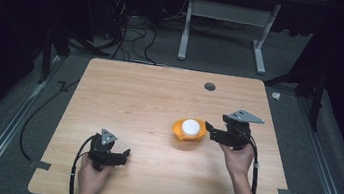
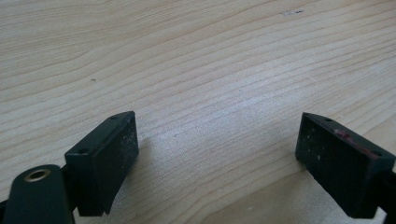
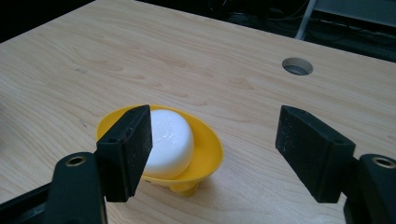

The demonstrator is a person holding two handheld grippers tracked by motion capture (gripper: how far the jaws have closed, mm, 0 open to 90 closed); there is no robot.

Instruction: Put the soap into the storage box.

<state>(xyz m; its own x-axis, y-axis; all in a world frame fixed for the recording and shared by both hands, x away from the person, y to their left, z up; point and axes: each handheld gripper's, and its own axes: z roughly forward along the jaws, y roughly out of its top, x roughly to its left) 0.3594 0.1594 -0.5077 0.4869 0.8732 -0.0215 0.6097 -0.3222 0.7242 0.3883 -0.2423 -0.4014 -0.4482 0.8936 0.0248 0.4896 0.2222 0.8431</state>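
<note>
On the wooden table (image 1: 159, 100), a yellow bowl (image 1: 188, 131) holding a white round block (image 1: 190, 126) sits right of centre. Just beside it, the right gripper (image 1: 212, 131) has its jaws spread wide. Near the front edge, the left gripper (image 1: 124, 154) is likewise spread, over bare wood

Bright overhead light on the table (image 1: 159, 100), dark surroundings, soft shadows, perhaps slight blur

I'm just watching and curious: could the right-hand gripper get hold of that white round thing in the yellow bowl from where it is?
Probably yes. The right gripper is open beside the yellow bowl, with nothing between it and the white round thing, which rises above the rim.
</note>
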